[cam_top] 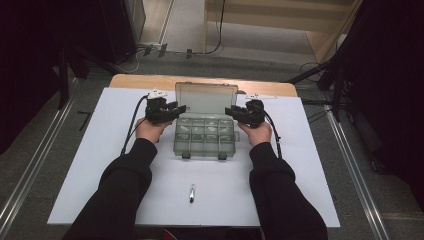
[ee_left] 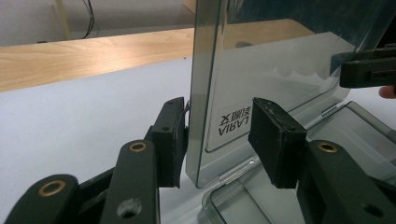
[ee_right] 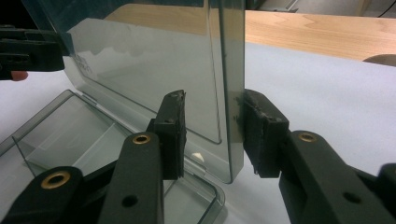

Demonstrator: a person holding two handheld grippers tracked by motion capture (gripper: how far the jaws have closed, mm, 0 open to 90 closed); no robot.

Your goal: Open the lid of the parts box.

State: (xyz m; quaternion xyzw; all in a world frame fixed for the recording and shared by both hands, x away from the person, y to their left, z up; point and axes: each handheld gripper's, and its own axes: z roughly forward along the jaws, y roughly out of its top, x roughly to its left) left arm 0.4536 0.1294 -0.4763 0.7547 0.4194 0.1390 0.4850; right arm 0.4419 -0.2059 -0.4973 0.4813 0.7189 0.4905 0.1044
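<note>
The clear plastic organizer box (cam_top: 205,135) sits open at the middle of the white surface (cam_top: 90,165), its lid (cam_top: 206,99) standing upright at the far side of the box. The left tool (cam_top: 172,111) is at the left edge of the lid and the right tool (cam_top: 235,112) at the right edge, each held by a hand in a black sleeve.

In the left gripper view, the lid edge (ee_left: 205,93) stands between the spread jaws; the outer pad (ee_left: 172,140) is against or just beside the edge, while the inner pad (ee_left: 273,140) is apart from the lid face: not gripping. A printed label (ee_left: 236,122) shows on the lid.

In the right gripper view, the lid edge (ee_right: 231,93) is between the jaws; the outer pad (ee_right: 259,135) touches or nearly touches it, the inner pad (ee_right: 172,133) stands clear: released.

The high view also shows a small metal item (cam_top: 192,193) lying on the surface, nearer the person than the box and well apart from it. Nothing lies between the tools and the lid
</note>
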